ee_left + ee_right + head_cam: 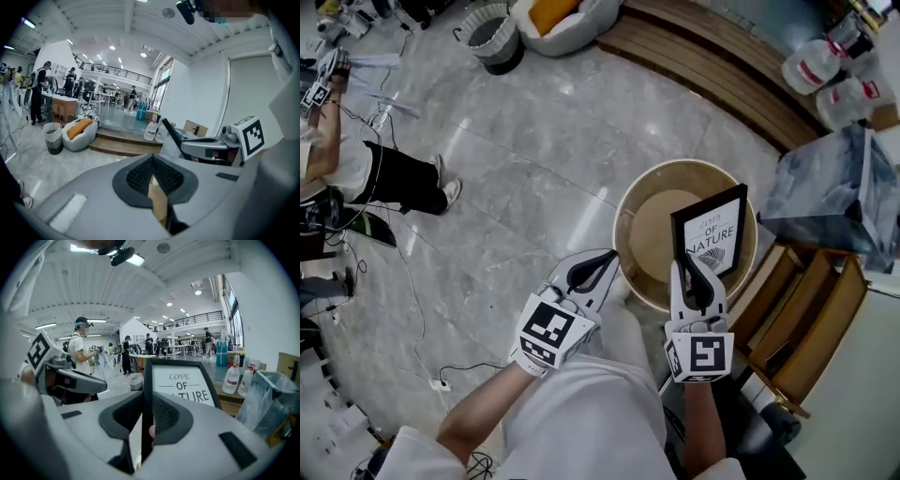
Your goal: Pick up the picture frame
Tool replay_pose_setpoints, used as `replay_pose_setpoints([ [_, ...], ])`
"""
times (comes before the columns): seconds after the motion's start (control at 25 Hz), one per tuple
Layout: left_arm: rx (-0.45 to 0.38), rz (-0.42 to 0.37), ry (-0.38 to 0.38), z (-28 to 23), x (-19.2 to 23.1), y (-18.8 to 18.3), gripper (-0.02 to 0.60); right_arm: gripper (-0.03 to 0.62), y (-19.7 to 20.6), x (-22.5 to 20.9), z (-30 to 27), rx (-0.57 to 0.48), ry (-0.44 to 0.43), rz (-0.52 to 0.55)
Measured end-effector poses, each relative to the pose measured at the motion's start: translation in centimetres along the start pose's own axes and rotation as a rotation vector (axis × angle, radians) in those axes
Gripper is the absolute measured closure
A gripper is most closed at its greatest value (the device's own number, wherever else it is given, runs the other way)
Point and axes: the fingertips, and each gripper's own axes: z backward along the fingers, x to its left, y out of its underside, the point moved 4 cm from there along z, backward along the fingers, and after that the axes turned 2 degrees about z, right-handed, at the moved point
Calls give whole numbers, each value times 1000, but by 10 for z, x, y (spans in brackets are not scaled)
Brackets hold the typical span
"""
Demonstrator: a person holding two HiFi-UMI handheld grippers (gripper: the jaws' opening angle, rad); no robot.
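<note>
The picture frame (pixel 712 234) is black with a white print reading "LOVE OF NATURE". It stands upright over the round wooden table (pixel 642 216). My right gripper (pixel 694 281) is shut on the frame's lower left edge. In the right gripper view the frame (pixel 185 385) rises between the pads, and the right gripper (pixel 146 427) clamps its dark side bar. My left gripper (pixel 586 275) hovers at the table's near left rim, shut and holding nothing. In the left gripper view the left gripper (pixel 153 176) has its pads together, and the frame's edge (pixel 171 133) shows to the right.
A grey plastic bag (pixel 839 192) sits on a wooden shelf unit (pixel 806 319) to the right. A wooden step (pixel 712 66) runs behind the table, with water bottles (pixel 825 70) on it. A basket (pixel 492 37) and a beanbag (pixel 562 23) lie far back. A person (pixel 356 169) stands at left.
</note>
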Motion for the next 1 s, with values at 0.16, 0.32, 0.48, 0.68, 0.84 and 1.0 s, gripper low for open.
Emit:
replay_pose_setpoints([
  [0.16,-42,17,26,28,-11,-33,578,537,-44,7,28,-70,38,16],
  [0.32,-91,-19,49,47,-25,-60,578,539,-73,8,55,-125,71,49],
  [0.48,-124,-39,53,60,-27,-74,578,537,-87,11,72,-153,100,77],
  [0.68,-165,-51,45,69,-31,-86,578,537,-94,8,87,-184,132,64],
  [0.84,-192,-62,49,74,-41,-88,578,537,-96,2,100,-212,153,57],
  [1.0,-205,-67,45,75,-44,-87,578,537,-93,0,106,-229,169,38],
])
